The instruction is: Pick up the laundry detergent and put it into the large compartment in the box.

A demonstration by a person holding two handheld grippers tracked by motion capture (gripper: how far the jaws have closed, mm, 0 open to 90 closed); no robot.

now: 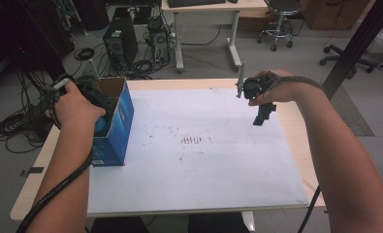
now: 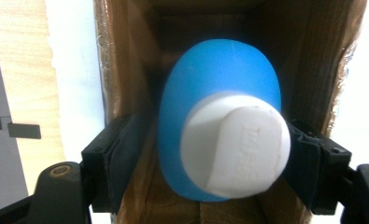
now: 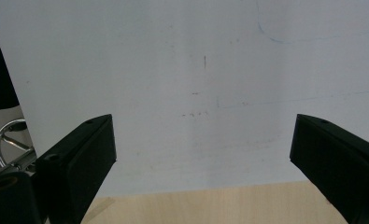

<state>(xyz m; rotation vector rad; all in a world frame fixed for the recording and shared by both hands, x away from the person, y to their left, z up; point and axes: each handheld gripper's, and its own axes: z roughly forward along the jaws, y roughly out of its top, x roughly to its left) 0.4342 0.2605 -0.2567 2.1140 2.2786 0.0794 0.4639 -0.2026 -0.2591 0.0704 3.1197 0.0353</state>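
While the left gripper (image 2: pixel 205 163) hangs over the blue box (image 1: pixel 116 121), its jaws stand slack on either side of the smooth blue bottle (image 2: pixel 210 107) with a white cap (image 2: pixel 236 144) inside the rough cardboard. Best lift straight out, clear of the walls. The right gripper (image 3: pixel 203 154), jaws wide and empty, hovers above the white sheet (image 3: pixel 173 70) on the bench (image 1: pixel 295 131).

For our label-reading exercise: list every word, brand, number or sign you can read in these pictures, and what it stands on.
White cap of the blue bottle: raised lettering, too blurred to read.
Blue box: pale print near its bottom edge, too small to read.
White sheet: small dark marks, no legible text.
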